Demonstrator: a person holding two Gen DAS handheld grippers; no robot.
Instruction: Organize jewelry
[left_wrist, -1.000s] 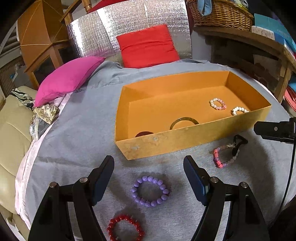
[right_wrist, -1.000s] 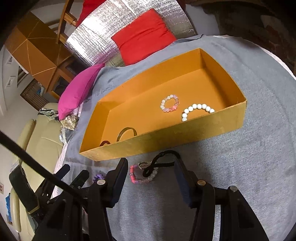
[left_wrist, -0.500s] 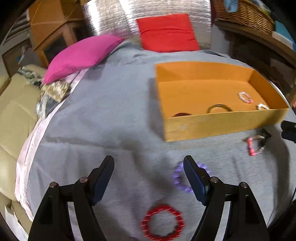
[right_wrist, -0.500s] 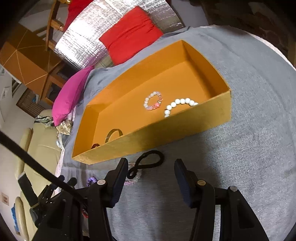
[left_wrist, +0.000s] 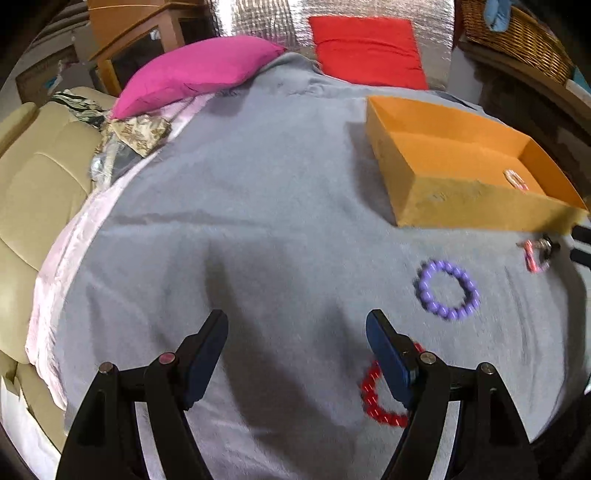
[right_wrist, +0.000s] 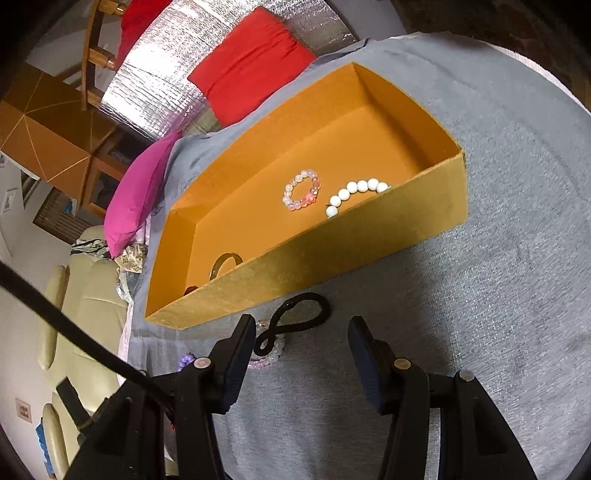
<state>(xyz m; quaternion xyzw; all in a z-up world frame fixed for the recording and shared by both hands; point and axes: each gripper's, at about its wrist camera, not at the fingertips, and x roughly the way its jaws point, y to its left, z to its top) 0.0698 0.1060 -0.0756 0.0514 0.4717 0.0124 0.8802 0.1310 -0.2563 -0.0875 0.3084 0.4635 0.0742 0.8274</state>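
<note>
Jaws on my left gripper (left_wrist: 295, 341) stand wide and empty over bare grey cloth (left_wrist: 258, 221). Red bead bracelet (left_wrist: 384, 391) lies half hidden under the right-hand finger, not between the two; closing here would likely pinch cloth or flick beads aside. Purple bracelet (left_wrist: 448, 290) lies further right, loose. My right gripper (right_wrist: 301, 338) is half open and empty, black cord loop (right_wrist: 299, 314) and its pink bead bracelet (right_wrist: 271, 352) ahead, partly behind one finger. Risk: cord snags and drags against orange box (right_wrist: 332, 254), which already holds the pink, white and gold pieces.
</note>
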